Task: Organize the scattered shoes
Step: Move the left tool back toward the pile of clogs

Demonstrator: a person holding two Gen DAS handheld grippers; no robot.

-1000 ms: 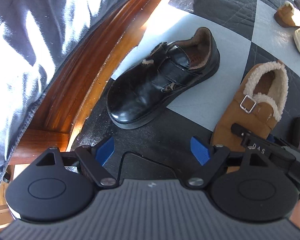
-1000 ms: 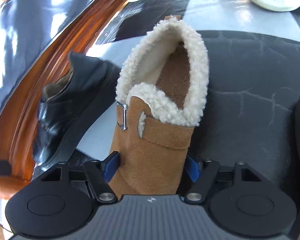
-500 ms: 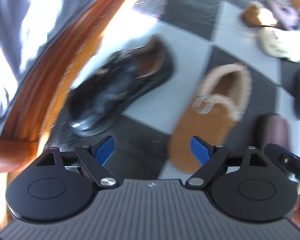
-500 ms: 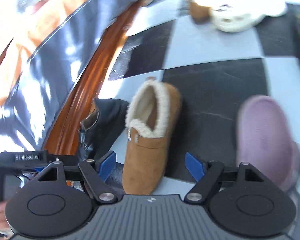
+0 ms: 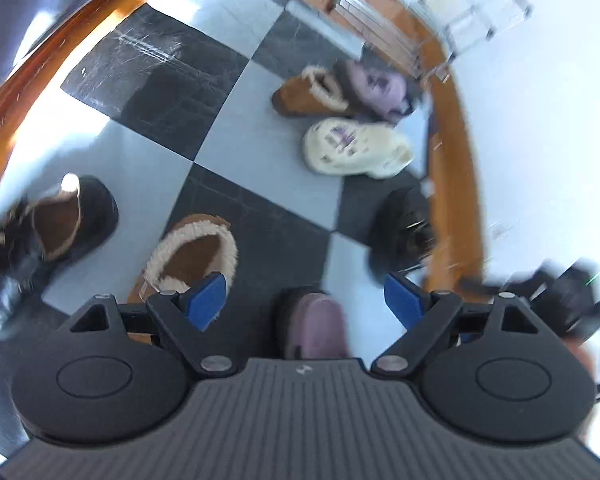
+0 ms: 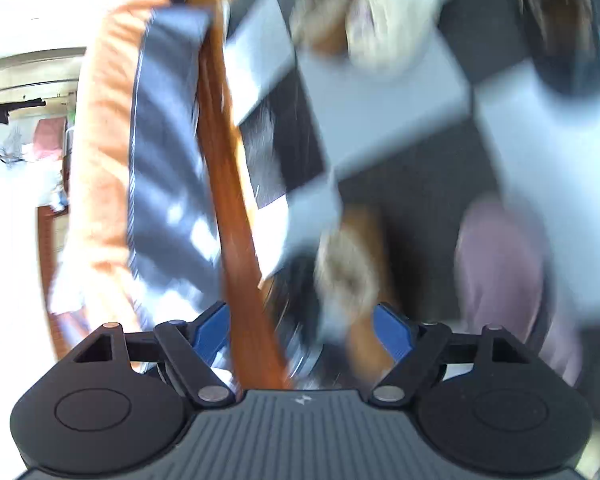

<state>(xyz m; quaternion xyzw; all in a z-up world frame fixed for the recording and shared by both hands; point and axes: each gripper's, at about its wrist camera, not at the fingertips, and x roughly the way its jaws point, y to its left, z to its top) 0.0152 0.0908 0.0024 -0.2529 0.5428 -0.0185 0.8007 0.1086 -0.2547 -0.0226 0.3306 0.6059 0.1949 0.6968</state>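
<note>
My left gripper (image 5: 306, 300) is open above the checkered floor, its jaws opening a little wider with nothing pressed between them. Far below its gap lies a purple clog (image 5: 316, 328). A tan fleece slipper (image 5: 188, 252) and a black strap shoe (image 5: 32, 240) lie side by side at the left. Farther off are a second tan slipper (image 5: 312, 94), a second purple clog (image 5: 376, 84), a cream clog (image 5: 352, 146) and a black shoe (image 5: 400, 232). My right gripper (image 6: 304, 328) is opening and empty, high over the blurred tan slipper (image 6: 352, 272) and purple clog (image 6: 504, 264).
A wooden rail (image 6: 236, 240) runs along the floor's left side, with blue-grey cloth (image 6: 164, 160) beside it. A wooden skirting (image 5: 456, 160) borders the floor at the right, by a white wall. A dark blurred device (image 5: 560, 292) shows at the left wrist view's right edge.
My right gripper has let go of the tan slipper, which now lies on the floor, and has risen away. The left gripper has lifted and swung right, away from the black shoe.
</note>
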